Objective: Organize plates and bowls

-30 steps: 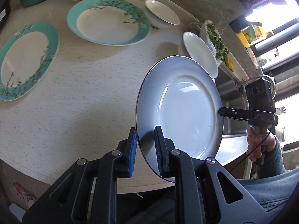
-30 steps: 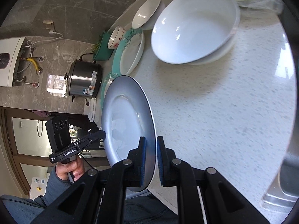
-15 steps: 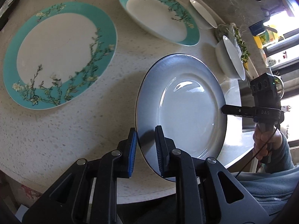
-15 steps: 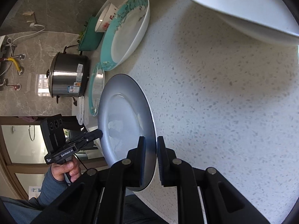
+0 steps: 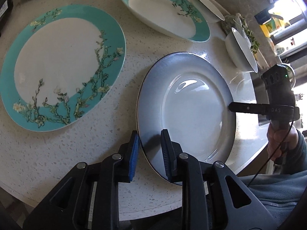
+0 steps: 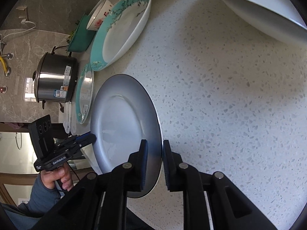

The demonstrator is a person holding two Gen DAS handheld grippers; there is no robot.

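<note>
grey plate (image 5: 188,107) is pinched at opposite rims by left gripper (image 5: 148,149) and right gripper (image 6: 154,161), flat teal plate (image 5: 59,65) lying off to its left, nearer the left hand.

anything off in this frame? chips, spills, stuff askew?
Nothing broken or spilled. The only unusual thing: the grey plate is off the counter, tilted, pinched at opposite rims by the left gripper and right gripper. The flat teal plate and deep teal plate lie intact.
</note>
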